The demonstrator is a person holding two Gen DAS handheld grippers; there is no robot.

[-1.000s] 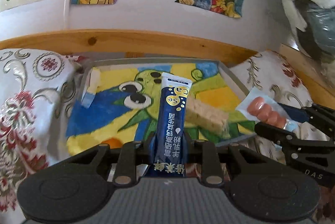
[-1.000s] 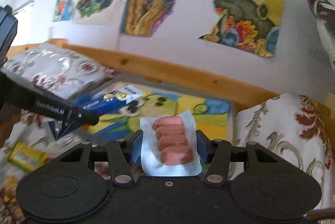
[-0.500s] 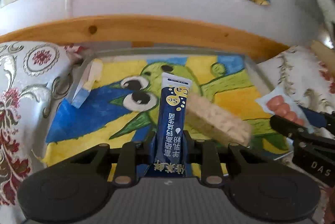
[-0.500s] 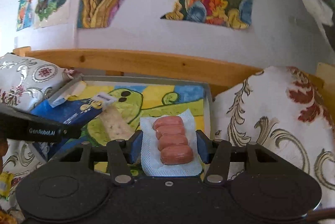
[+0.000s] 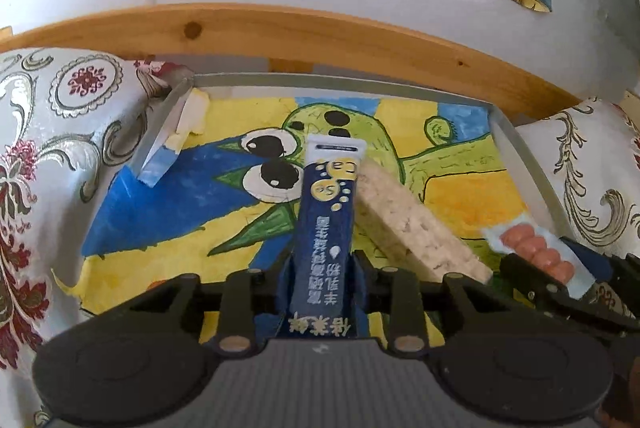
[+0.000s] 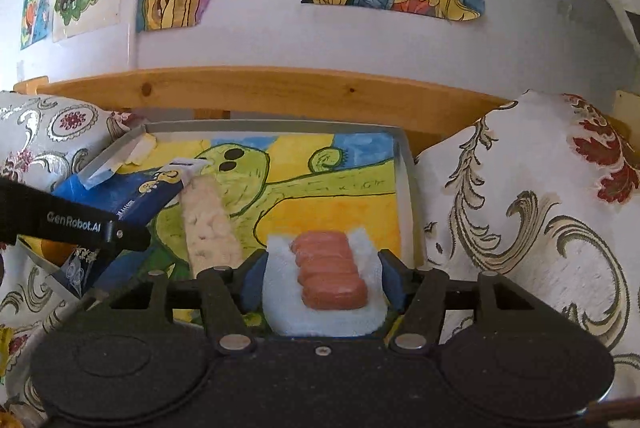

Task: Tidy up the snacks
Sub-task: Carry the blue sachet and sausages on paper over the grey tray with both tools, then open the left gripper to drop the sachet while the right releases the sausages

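Left wrist view: the left gripper (image 5: 322,268) points forward and slightly down over a shallow grey tray (image 5: 516,147) lined with a bright cartoon painting. Its jaws are clenched on a dark blue snack stick pack (image 5: 328,220), which stands up along the fingers with its sealed end toward the tray's middle. A pale rice cracker bar (image 5: 412,224) lies on the tray lining just right of the pack, seemingly touching it. At the right edge, the right gripper (image 5: 560,268) holds a clear packet of small sausages (image 5: 538,252) over the tray's right rim.

Right wrist view: the right gripper, level and facing the wall, has its jaws closed on the sausage packet, which sits above the tray's near right corner. The left gripper enters from the left with the blue pack angled toward the cracker bar.

Likely risks: the two grippers are close together, so lowering both at once could knock them or shove the cracker bar. Released too near the rim, the sausage packet could slide onto the patterned cloth (image 6: 520,211) beside the tray.
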